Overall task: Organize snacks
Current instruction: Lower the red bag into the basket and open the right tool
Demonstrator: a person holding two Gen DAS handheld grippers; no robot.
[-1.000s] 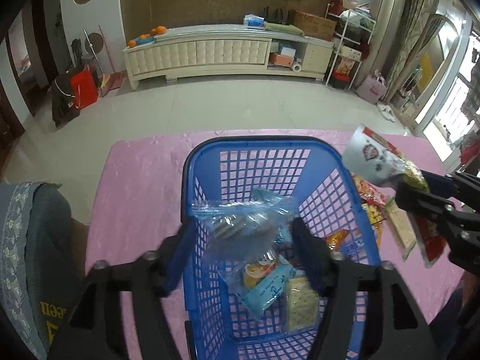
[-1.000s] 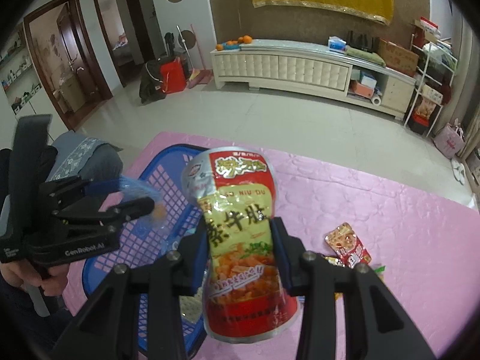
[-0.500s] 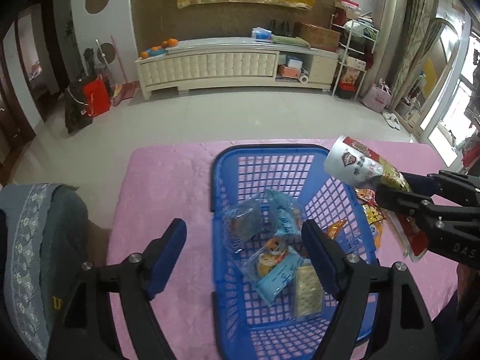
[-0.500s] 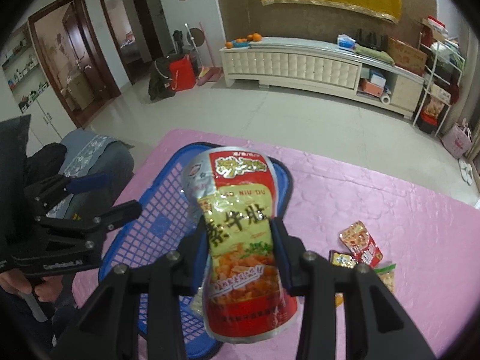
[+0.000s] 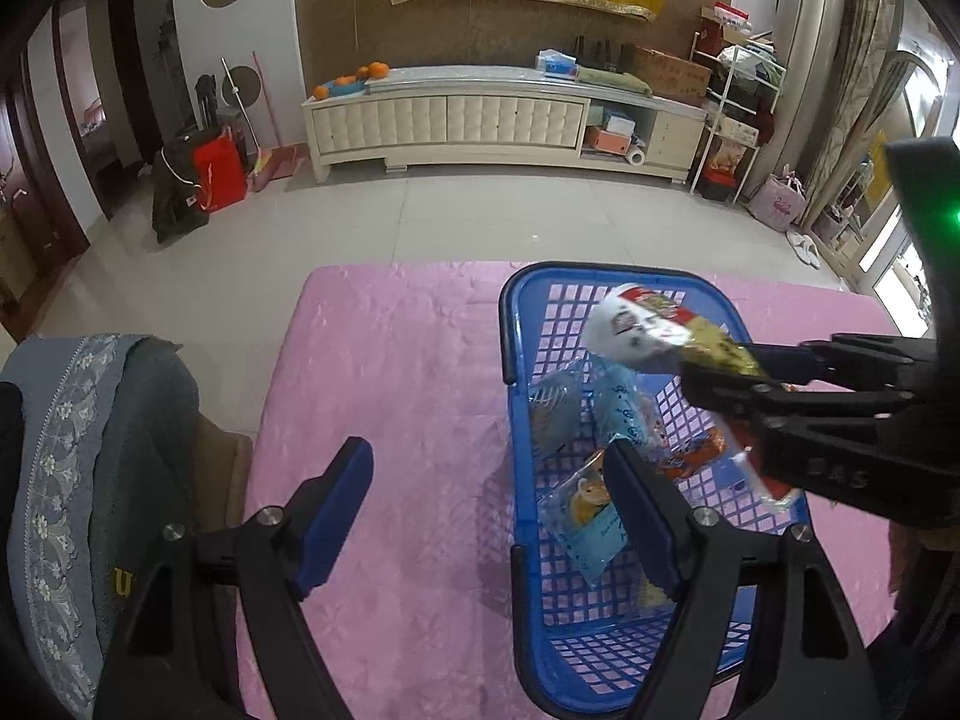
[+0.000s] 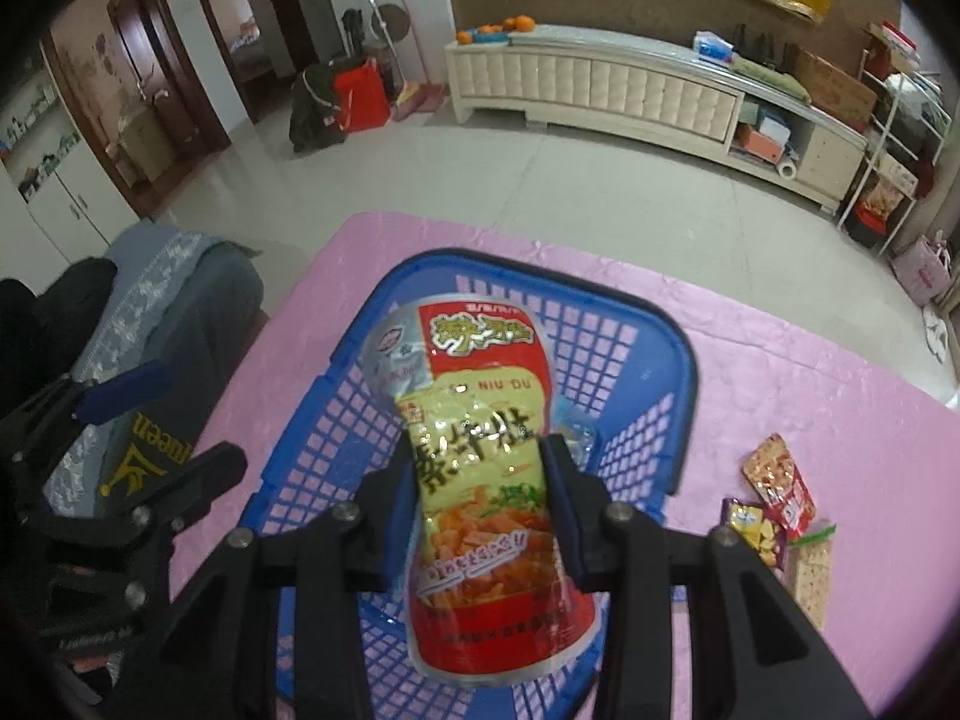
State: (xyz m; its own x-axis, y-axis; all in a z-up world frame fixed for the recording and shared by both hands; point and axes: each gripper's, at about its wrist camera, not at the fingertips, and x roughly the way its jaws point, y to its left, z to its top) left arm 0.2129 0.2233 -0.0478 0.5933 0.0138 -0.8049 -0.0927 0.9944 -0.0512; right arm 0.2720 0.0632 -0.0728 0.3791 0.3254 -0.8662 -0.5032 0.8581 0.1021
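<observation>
A blue plastic basket point(image 5: 510, 360) point(image 6: 672, 360) stands on the pink tablecloth point(image 5: 396, 384). Several snack packets, among them a light-blue one point(image 5: 585, 519), lie inside it. My right gripper point(image 6: 480, 474) is shut on a red and yellow snack pouch point(image 6: 480, 438) and holds it over the basket; it shows in the left wrist view point(image 5: 714, 378) with the pouch point(image 5: 642, 330). My left gripper point(image 5: 489, 480) is open and empty, above the cloth at the basket's left wall.
Three loose packets point(image 6: 780, 492) lie on the cloth to the right of the basket. A grey-blue covered chair point(image 5: 84, 456) stands at the table's left side. A white cabinet point(image 5: 480, 120) is across the tiled floor.
My left gripper opened, dropped the clear blue packet into the basket and moved left. My right gripper carried the pouch leftward over the basket.
</observation>
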